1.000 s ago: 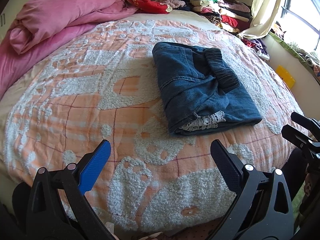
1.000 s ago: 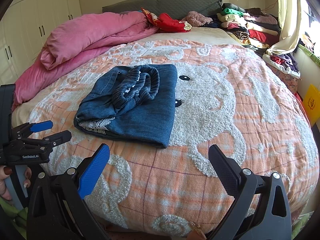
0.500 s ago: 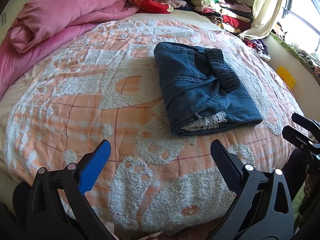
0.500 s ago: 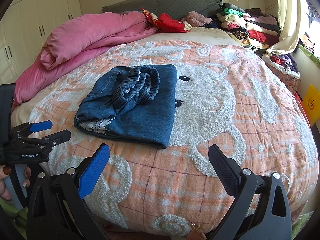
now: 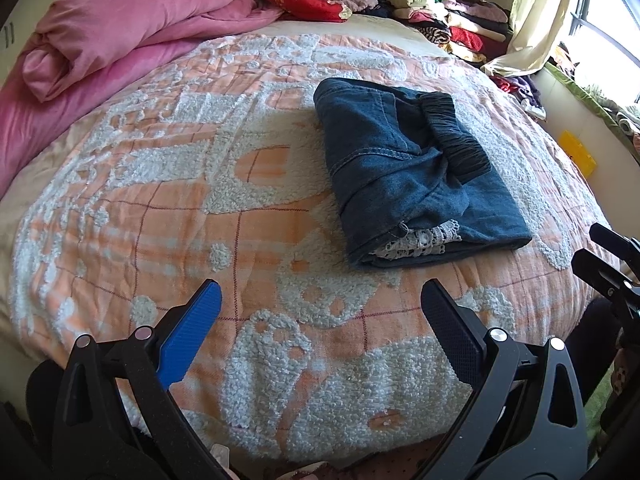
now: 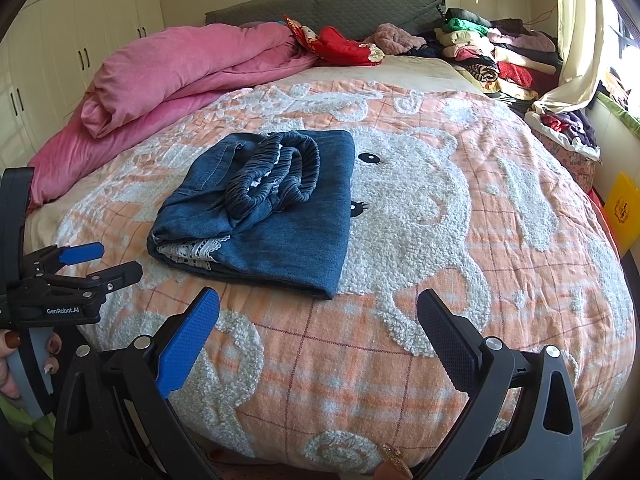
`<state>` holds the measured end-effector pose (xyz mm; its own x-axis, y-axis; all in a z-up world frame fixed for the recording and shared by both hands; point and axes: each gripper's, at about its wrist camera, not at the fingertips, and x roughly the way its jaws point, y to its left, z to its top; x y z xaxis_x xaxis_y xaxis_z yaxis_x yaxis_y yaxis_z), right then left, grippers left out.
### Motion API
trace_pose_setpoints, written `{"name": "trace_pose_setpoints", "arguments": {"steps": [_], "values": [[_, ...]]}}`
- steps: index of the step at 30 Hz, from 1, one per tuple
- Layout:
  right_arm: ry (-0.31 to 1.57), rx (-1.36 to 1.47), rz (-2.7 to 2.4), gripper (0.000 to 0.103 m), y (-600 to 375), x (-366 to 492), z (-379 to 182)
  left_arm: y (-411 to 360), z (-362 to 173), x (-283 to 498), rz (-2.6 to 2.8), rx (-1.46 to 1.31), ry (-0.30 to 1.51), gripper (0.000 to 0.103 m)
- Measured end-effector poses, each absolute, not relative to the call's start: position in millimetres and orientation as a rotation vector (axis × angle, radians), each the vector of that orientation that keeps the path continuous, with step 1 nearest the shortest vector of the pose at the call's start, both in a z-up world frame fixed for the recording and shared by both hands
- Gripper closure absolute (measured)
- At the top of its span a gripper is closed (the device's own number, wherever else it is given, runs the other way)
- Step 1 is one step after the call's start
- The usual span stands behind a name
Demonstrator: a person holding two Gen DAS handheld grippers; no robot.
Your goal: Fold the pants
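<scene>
The pants (image 5: 416, 184) were found folded into a compact denim bundle, resting on the bed (image 5: 160, 208). The left gripper (image 5: 320, 320) and right gripper (image 6: 318, 320) were held spread and empty, short of the bundle.

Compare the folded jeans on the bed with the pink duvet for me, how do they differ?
The jeans are dark blue denim; the pink duvet is plain pink. The jeans lie as a compact, flat rectangle in the middle of the bedspread; the duvet is a loose, bulky roll pushed along the bed's left side. The jeans show a gathered waistband and white lace trim; the duvet shows no trim. Both rest on the bed, touched by neither gripper.
</scene>
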<state>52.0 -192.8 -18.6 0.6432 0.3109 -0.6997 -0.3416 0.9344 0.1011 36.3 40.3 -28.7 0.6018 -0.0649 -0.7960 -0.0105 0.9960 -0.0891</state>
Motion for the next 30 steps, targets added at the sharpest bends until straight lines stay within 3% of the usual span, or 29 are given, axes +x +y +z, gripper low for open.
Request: {"name": "trace_pose_setpoints", "arguments": {"steps": [21,30], "values": [[0.787,-0.049,0.34,0.004,-196,55,-16,47,-29,40,0.058,-0.054,0.937,0.009],[0.799,-0.003,0.272,0.004,-230,86,-14,109,-27,72,0.22,-0.079,0.934,0.009]]}}
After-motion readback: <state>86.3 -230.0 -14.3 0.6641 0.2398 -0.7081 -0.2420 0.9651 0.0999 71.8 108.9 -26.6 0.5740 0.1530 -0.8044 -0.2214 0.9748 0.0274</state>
